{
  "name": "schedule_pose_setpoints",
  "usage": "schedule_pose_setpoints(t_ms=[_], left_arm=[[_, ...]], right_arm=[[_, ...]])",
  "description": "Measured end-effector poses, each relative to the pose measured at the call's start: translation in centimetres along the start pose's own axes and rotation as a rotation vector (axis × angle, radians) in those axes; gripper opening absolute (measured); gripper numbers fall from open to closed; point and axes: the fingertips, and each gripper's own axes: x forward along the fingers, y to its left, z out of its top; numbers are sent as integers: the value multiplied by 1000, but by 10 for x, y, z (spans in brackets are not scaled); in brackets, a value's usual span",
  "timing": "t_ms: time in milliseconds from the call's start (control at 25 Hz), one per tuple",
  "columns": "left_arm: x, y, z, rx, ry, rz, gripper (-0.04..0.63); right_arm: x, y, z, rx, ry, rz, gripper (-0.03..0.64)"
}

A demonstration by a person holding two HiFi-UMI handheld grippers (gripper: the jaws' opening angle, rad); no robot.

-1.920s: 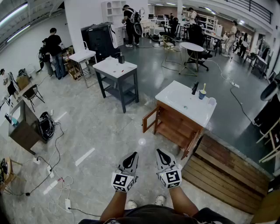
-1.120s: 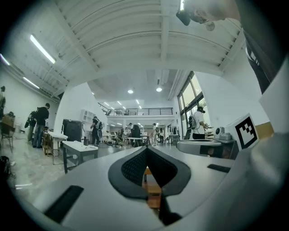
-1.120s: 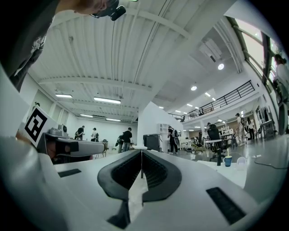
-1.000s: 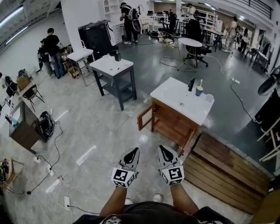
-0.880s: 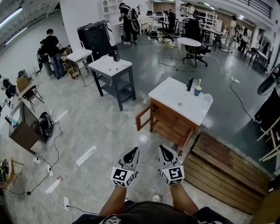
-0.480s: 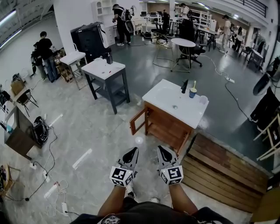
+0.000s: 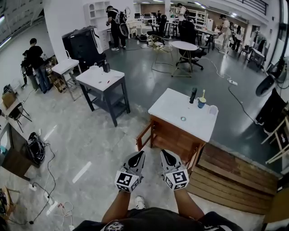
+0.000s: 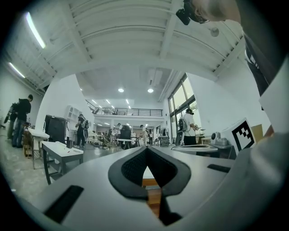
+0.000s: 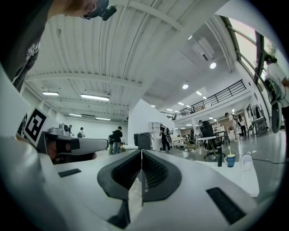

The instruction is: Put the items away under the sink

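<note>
Left gripper (image 7: 138, 154): white moulded shell, two jaws tapering to point. Black ribbed pads (image 8: 131, 169) line inner faces. Black rectangular slots (image 8: 63, 204) set in shell top.
Left marker cube (image 7: 127, 182): white, black square markers on faces.
Right gripper (image 7: 164, 153): same make, same colours.
Right marker cube (image 7: 177, 179): as left.
Person: dark top (image 7: 149, 221), pale print at chest. Forearms bare. White shoe (image 7: 139, 202). Dark head camera (image 8: 187, 13).
</note>
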Motion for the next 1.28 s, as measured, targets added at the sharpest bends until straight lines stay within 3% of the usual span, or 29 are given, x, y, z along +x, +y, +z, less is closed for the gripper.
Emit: schedule_pose_setpoints(t_ms=[280, 680, 1120, 1280], left_arm=[[22, 64, -3, -30, -2, -40, 0], [55, 79, -16, -55, 15, -114, 0], [148, 66, -30, -21, 31, -168, 0], [200, 64, -32, -19, 38, -193, 0]], right_arm=[[54, 3, -3, 3, 7, -57, 25], [69, -19, -8, 2, 17, -139, 25], [96, -127, -6, -47, 5, -200, 25], [116, -161, -5, -15, -6, -206, 25]])
